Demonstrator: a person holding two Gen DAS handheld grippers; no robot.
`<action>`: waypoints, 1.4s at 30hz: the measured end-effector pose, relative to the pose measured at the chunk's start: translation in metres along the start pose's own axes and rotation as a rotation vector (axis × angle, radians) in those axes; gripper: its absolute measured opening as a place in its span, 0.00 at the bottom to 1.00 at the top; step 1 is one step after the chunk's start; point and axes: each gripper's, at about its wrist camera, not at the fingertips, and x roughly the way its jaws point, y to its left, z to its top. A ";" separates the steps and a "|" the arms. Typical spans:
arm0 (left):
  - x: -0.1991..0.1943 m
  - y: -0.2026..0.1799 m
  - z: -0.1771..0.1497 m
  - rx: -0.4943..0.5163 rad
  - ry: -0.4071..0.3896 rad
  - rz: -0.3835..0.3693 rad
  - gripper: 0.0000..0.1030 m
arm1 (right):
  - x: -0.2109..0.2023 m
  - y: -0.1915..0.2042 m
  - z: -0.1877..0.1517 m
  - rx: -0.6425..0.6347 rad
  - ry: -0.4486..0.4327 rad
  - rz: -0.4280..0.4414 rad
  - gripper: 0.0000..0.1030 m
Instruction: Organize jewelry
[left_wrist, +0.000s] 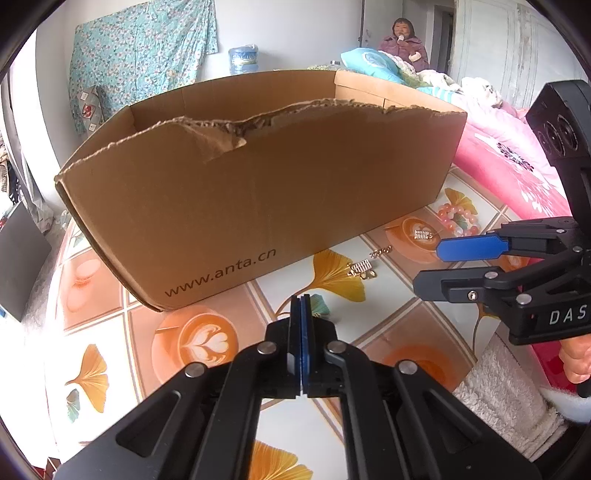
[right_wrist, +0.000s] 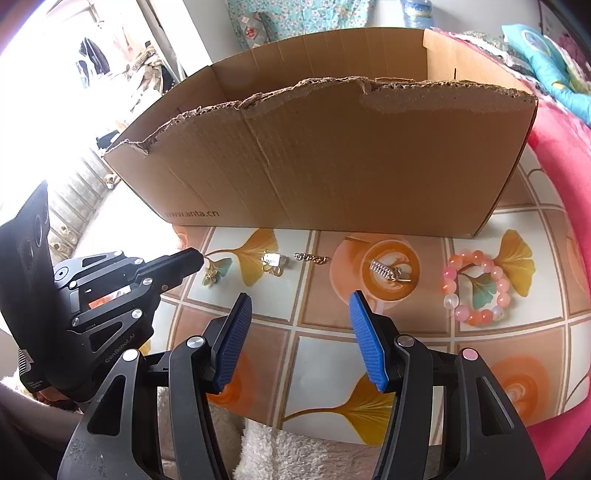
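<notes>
Several jewelry pieces lie in a row on the patterned table in front of an open cardboard box (right_wrist: 332, 166): a pink bead bracelet (right_wrist: 501, 286), a silver comb-shaped clip (right_wrist: 384, 271), a short chain (right_wrist: 310, 257), gold earrings (right_wrist: 273, 264) and a small gold flower piece (right_wrist: 211, 275). My right gripper (right_wrist: 301, 299) hovers open above the tablecloth, short of the chain and clip, with nothing between its blue pads. My left gripper (left_wrist: 304, 299) is shut, pads pressed together, and I see nothing between them. Its tip (right_wrist: 199, 258) is just left of the gold flower piece.
The box (left_wrist: 258, 206) has a torn front rim and fills the far half of the table. Pink bedding (left_wrist: 509, 166) borders the right side. A white fluffy cloth (right_wrist: 295, 450) lies at the near edge. A person (left_wrist: 404, 40) sits far behind.
</notes>
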 end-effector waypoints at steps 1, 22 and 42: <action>0.000 0.000 0.000 0.001 0.000 -0.002 0.00 | 0.000 0.000 0.000 0.000 -0.001 -0.001 0.52; -0.004 0.003 -0.002 -0.002 -0.013 -0.011 0.00 | -0.006 -0.004 0.000 0.014 -0.021 0.008 0.52; -0.007 0.000 0.003 -0.024 -0.015 -0.040 0.16 | -0.005 -0.001 -0.010 0.002 -0.020 0.013 0.52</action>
